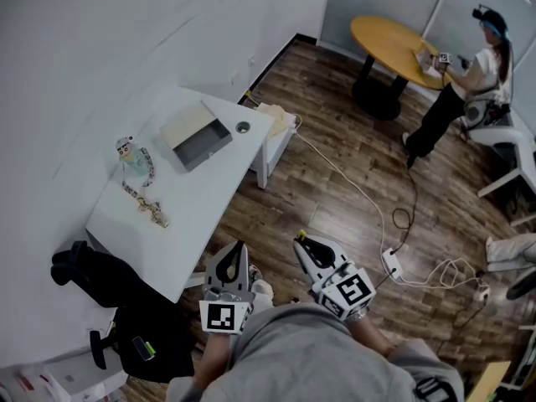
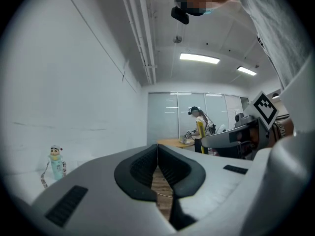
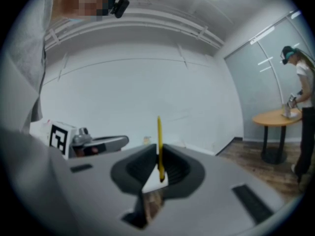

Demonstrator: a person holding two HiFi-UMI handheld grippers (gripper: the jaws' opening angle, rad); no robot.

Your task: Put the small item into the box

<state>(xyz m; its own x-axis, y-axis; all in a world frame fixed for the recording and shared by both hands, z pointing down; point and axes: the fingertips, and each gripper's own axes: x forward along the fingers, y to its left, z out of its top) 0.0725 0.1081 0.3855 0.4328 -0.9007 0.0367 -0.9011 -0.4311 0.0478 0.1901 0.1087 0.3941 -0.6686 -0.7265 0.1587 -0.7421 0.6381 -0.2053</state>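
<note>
Two grippers hang over the wood-plank floor (image 1: 335,182) just off the near edge of the smooth white table (image 1: 209,199), with bare tabletop between that edge and the rectangular grey-lined box (image 1: 201,136) lying open toward its far end. The left gripper (image 2: 158,156) has its ribbed black pads (image 2: 142,168) pressed together on nothing. The right gripper (image 3: 158,156) pinches a thin, straight yellow stick (image 3: 159,136) upright.
</note>
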